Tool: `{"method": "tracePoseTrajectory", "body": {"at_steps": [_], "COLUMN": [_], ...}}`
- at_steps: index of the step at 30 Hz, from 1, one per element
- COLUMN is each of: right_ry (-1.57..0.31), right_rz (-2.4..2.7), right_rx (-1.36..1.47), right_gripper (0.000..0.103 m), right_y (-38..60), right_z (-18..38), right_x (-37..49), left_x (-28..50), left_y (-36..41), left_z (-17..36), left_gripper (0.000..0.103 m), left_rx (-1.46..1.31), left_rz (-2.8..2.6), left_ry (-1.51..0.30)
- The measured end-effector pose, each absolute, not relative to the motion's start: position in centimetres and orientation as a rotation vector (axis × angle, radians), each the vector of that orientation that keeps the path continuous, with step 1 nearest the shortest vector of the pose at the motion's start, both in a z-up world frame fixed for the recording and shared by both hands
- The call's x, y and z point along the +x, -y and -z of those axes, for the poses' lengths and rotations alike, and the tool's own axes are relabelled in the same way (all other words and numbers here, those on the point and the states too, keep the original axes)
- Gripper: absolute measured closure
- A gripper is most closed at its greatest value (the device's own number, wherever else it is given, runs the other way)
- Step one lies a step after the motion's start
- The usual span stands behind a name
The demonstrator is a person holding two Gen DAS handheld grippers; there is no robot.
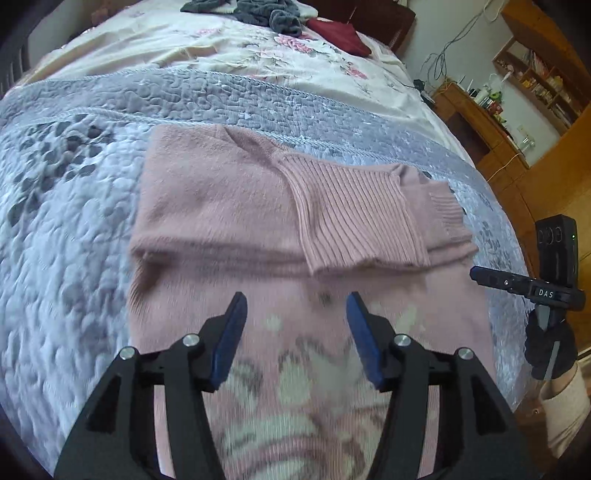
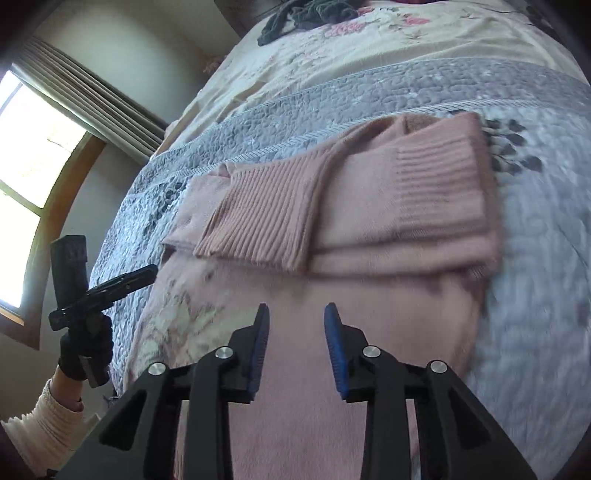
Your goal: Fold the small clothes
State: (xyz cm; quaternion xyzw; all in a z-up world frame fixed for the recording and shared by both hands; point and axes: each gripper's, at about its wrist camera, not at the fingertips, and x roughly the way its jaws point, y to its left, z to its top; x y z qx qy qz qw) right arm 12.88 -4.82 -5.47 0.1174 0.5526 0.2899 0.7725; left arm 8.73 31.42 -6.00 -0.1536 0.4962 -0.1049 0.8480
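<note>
A pink knit sweater (image 1: 221,206) lies on the grey quilted bedspread (image 1: 55,221), its upper part folded over with a ribbed sleeve (image 1: 354,218) laid across. Its near part carries a pale flower pattern. My left gripper (image 1: 295,306) hovers open above that patterned part, nothing between its blue pads. In the right wrist view the same sweater (image 2: 388,206) shows its ribbed sleeve (image 2: 266,225) and cuff. My right gripper (image 2: 295,317) is open over the plain pink lower part, holding nothing. Each gripper appears in the other's view, at the edge: the right gripper (image 1: 517,284) and the left gripper (image 2: 107,291).
Beyond the grey bedspread lies a floral sheet (image 1: 258,55) with dark grey clothes (image 1: 266,14) and a dark red garment (image 1: 340,35) at the far end. Wooden shelves and a desk (image 1: 517,92) stand right of the bed. A curtained window (image 2: 37,147) is on the left.
</note>
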Motion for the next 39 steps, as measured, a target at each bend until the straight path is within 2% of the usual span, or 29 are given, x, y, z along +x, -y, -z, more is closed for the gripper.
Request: {"method": "tracePoseTrajectory", "body": {"at_steps": [9,15,27,39], "right_ry": [-1.193,-1.221,-1.302,-1.303], "right_rz": [-0.464,-0.437,-0.361,-0.370], "right_rx": [0.298,0.260,0.269,0.299], "right_gripper": [0.056,0.053,0.053,0.053], "right_y": [12.3,13.1,12.7,13.5], "right_z": [3.3,3.7,7.7,8.3], "right_x": [-4.1,-9.2,-12.3,-13.5], "left_x": [-8.5,-15.5,-19.4,-19.2], "left_y": [-34.6,-37.6,-37.2,-36.5], "left_z": [4.3,5.3,8.2,10.0], "left_gripper": [0.037,0.037,0.034,0.033], "left_rx": [-0.304,-0.382,-0.347,-0.385], "left_rz": [-0.013,-0.092,-0.094,-0.061], "left_ry": [-1.078,-1.119,-1.200,-1.232]}}
